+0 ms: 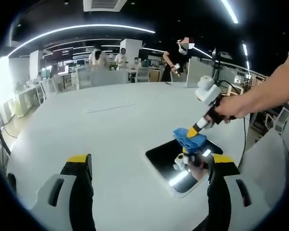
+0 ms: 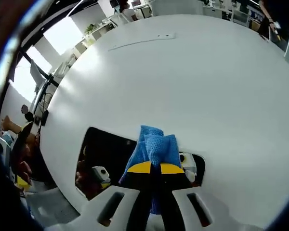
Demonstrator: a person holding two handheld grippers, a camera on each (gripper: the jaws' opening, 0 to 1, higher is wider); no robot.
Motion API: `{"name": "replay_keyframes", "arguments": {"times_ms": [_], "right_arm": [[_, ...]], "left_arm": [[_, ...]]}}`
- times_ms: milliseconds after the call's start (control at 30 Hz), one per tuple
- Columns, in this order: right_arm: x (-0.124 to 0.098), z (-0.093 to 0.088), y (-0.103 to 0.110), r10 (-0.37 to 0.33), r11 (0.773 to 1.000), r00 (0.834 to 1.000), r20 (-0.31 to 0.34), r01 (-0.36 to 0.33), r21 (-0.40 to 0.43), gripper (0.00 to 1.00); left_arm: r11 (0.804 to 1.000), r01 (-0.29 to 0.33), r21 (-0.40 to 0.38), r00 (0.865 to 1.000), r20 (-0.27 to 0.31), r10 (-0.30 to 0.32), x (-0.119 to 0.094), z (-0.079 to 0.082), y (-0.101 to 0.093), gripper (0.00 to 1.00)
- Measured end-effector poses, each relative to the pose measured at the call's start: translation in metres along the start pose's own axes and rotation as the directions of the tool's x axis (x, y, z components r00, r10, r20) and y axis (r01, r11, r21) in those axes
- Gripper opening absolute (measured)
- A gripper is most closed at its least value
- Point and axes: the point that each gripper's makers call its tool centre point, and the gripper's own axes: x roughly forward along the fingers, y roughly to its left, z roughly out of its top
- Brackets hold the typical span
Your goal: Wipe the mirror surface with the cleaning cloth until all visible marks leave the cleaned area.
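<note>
A rectangular mirror (image 1: 169,159) lies flat on the white table, dark and reflective. In the left gripper view my right gripper (image 1: 190,139) comes in from the right, held by a hand, shut on a blue cleaning cloth (image 1: 189,138) that presses on the mirror's far right part. My left gripper (image 1: 151,166) stands open near the table's front edge, with nothing between its fingers and the mirror just beyond its right finger. In the right gripper view the blue cloth (image 2: 152,150) bunches between the yellow-tipped jaws of the right gripper (image 2: 151,167), over the mirror (image 2: 106,156).
The white table (image 1: 106,125) is wide and round-edged, with a thin pale strip (image 1: 109,107) lying far back. Office desks, chairs and several people stand behind it. A chair (image 1: 267,159) sits off the table's right side.
</note>
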Motion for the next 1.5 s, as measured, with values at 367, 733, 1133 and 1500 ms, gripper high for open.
{"name": "replay_keyframes", "arguments": {"times_ms": [367, 733, 1133, 1500], "right_arm": [[-0.007, -0.023, 0.007, 0.012, 1.0, 1.0, 0.004, -0.012, 0.003, 0.0], [-0.018, -0.046, 0.014, 0.027, 1.0, 1.0, -0.003, -0.027, 0.005, 0.0], [-0.027, -0.07, 0.022, 0.05, 0.999, 0.999, -0.02, -0.049, 0.01, 0.0], [-0.035, -0.085, 0.025, 0.066, 0.998, 0.997, -0.033, -0.066, 0.01, 0.0]], "left_arm": [[1.0, -0.004, 0.028, 1.0, -0.019, 0.005, -0.006, -0.007, 0.001, 0.99], [0.999, -0.002, 0.036, 0.999, -0.035, 0.003, -0.015, -0.014, 0.0, 0.99], [0.997, -0.059, 0.043, 0.996, -0.066, 0.062, -0.024, -0.032, 0.007, 0.99], [0.998, -0.056, 0.008, 0.995, -0.079, 0.056, -0.026, -0.049, -0.005, 0.99]]}}
